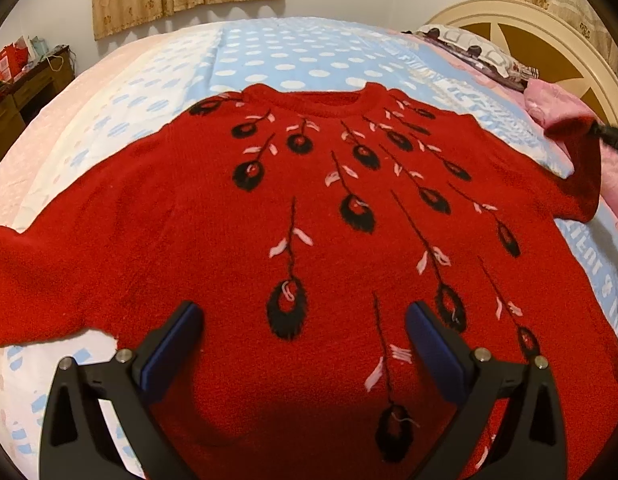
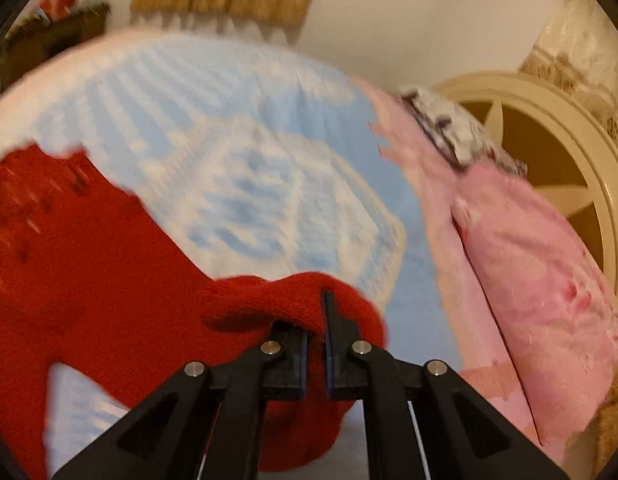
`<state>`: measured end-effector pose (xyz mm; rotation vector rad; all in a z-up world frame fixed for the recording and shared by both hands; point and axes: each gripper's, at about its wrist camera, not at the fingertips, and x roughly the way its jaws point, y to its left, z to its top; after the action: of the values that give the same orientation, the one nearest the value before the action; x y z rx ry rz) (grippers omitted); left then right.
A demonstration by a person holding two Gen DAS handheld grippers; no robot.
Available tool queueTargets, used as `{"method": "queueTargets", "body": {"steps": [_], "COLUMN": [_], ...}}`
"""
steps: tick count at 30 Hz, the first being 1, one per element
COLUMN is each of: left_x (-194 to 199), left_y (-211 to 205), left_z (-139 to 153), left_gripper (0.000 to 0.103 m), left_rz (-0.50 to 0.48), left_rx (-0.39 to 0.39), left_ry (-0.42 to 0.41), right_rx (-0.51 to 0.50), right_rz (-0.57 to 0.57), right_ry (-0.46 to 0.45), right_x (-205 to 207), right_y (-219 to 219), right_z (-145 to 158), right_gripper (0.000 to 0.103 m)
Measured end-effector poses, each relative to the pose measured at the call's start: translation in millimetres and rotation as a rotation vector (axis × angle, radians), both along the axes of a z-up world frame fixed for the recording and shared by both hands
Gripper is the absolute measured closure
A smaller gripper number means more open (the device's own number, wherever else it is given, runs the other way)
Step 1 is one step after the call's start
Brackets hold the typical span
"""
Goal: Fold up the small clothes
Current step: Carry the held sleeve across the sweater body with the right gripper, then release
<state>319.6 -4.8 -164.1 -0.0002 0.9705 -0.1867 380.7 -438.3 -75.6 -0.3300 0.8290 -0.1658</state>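
The right gripper [image 2: 316, 344] was clenched on the cuff [image 2: 293, 300] of a red sweater [image 1: 309, 208], the knit bunched over its fingertips at lower centre of the right view. The left gripper [image 1: 305, 344] hung released above the hem, jaws wide, nothing between them. The sweater lay face up, spread across the bed [image 1: 293, 52], one sleeve lifted at the right edge of the left view. It looked soft, thick and limp, likely to sag and stretch when raised; cuffs, shoulder seams and hem seemed the surest holds. A pink blanket [image 2: 541, 264] lay at the right.
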Motion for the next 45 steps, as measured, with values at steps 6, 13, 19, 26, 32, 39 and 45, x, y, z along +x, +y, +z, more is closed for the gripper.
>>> {"method": "queueTargets", "body": {"steps": [6, 13, 19, 26, 32, 39, 45], "left_x": [-1, -2, -2, 2, 5, 9, 16], "left_y": [6, 10, 18, 26, 26, 28, 13], "left_z": [2, 4, 5, 6, 9, 47, 62], "left_gripper": [0.0, 0.0, 0.0, 0.0, 0.0, 0.0, 0.0], "left_rz": [0.013, 0.034, 0.078, 0.107, 0.09, 0.072, 0.08], "left_rx": [-0.043, -0.064, -0.09, -0.123, -0.124, -0.125, -0.279], "left_ry": [-0.003, -0.013, -0.018, 0.005, 0.039, 0.041, 0.127], "right_rx": [0.061, 0.149, 0.222, 0.378, 0.496, 0.537, 0.557], "right_rz": [0.147, 0.291, 0.388, 0.462, 0.447, 0.349, 0.192], "right_ry": [-0.147, -0.214, -0.165, 0.089, 0.081, -0.014, -0.093], "right_x": [-4, 3, 10, 13, -21, -62, -84], "right_y": [82, 175, 242, 266, 218, 158, 117], "right_z": [54, 68, 33, -37, -50, -43, -53], "right_gripper": [0.098, 0.098, 0.098, 0.089, 0.03, 0.03, 0.03]}}
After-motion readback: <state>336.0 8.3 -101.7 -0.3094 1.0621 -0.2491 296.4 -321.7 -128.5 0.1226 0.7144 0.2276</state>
